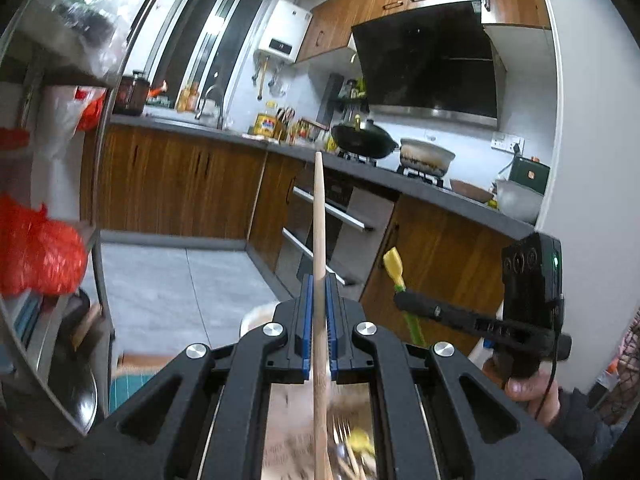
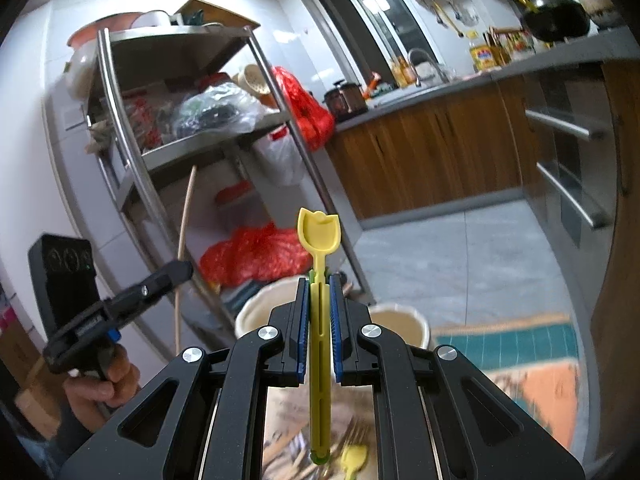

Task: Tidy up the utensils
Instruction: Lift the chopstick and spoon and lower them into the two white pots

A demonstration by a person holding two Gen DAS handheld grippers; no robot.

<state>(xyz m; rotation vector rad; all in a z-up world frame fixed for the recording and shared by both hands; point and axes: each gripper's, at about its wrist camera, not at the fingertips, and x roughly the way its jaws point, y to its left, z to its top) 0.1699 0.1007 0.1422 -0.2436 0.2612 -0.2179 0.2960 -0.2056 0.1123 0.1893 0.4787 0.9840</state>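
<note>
My left gripper (image 1: 319, 280) is shut on a long, pale wooden utensil handle (image 1: 319, 216) that sticks up and forward between the blue pads. My right gripper (image 2: 320, 280) is shut on a yellow plastic utensil (image 2: 319, 228) with a tulip-shaped end pointing up. Each gripper shows in the other's view: the right gripper (image 1: 404, 300) with the yellow utensil (image 1: 394, 266), and the left gripper (image 2: 182, 270) with the wooden handle (image 2: 185, 216). Below both, a blurred heap of utensils (image 2: 352, 452) includes a fork and another yellow piece.
A steel shelf rack (image 2: 120, 120) with red bags (image 2: 256, 252) stands on one side. Two pale buckets (image 2: 404, 320) sit on the grey floor ahead. The kitchen counter (image 1: 400, 178) with wok, pot and oven drawers runs along the far side. A striped rug (image 2: 504, 344) lies on the floor.
</note>
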